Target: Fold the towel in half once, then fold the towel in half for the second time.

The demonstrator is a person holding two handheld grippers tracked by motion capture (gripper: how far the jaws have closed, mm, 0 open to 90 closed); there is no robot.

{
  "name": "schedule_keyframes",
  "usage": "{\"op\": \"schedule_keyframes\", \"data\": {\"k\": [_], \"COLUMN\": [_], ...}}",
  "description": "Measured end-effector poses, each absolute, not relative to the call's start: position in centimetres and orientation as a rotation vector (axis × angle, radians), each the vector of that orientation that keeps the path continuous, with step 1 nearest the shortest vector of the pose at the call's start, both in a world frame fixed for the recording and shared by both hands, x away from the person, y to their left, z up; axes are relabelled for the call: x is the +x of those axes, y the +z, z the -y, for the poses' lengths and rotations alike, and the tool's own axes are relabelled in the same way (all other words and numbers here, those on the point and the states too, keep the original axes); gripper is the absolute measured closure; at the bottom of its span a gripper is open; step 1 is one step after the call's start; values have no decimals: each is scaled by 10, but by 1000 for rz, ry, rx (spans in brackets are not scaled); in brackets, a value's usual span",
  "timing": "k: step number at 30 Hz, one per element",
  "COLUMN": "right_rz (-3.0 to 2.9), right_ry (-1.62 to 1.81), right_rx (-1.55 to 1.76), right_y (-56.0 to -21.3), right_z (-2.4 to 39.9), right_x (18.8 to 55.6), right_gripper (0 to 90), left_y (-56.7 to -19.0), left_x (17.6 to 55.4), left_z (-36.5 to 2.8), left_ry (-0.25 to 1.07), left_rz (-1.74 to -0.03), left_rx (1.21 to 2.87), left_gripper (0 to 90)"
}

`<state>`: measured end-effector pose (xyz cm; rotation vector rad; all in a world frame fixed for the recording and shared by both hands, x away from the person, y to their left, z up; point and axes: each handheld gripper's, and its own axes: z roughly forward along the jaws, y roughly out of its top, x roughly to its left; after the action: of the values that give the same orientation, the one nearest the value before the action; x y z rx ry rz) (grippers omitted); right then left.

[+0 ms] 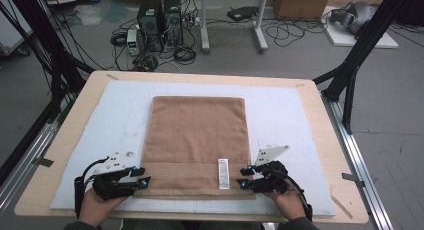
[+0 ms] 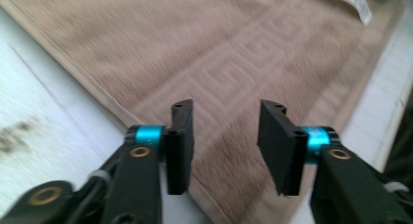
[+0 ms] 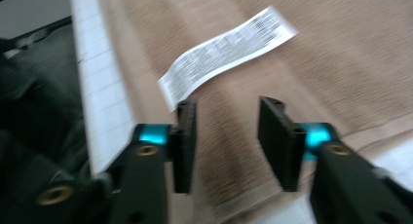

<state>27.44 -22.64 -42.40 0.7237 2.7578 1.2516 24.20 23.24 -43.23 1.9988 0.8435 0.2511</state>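
The brown towel [image 1: 198, 140] is being flanked at its near corners by both grippers' parted, empty fingers [image 2: 180, 146], weave blurred up close.

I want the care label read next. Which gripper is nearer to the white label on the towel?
Right. The right gripper sits at the towel's near right corner, just beside the white label; the left gripper is at the near left corner, across the towel.
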Motion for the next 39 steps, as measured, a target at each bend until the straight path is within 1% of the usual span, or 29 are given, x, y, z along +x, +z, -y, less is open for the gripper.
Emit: {"op": "schedule_keyframes", "data": {"k": [2,4,10,12,13,18,30,39], "right_rz": [-2736,-2720,-2649,-2641,-2630,-2619,-2638,-2634], "right_ry": [1268,1280,1324,1325,1333,1351,1329,1311], "right_rx": [733,742,770,778,787,796,779,765], "right_y": [-420,-416,-404,-402,-402,-402,-403,-400], "right_z": [226,226,222,219,218,212,209,208], "right_x": [280,285,303,308,310,318,321,329], "right_gripper": [496,470,341,291,283,251,245,246], "left_y": [-428,-424,-416,-413,-412,-410,-411,-405], "left_x": [246,249,257,259,260,262,267,280], "left_z": [-234,-234,-235,-235,-235,-233,-233,-236], "left_ry": [266,271,303,321,322,330,331,344], "left_rz": [-839,-846,-853,-856,-857,-850,-864,-870], "left_rx": [1982,1955,1943,1947,1946,1944,1951,1964], "left_gripper": [518,488,434,397,379,362,356,346]}}
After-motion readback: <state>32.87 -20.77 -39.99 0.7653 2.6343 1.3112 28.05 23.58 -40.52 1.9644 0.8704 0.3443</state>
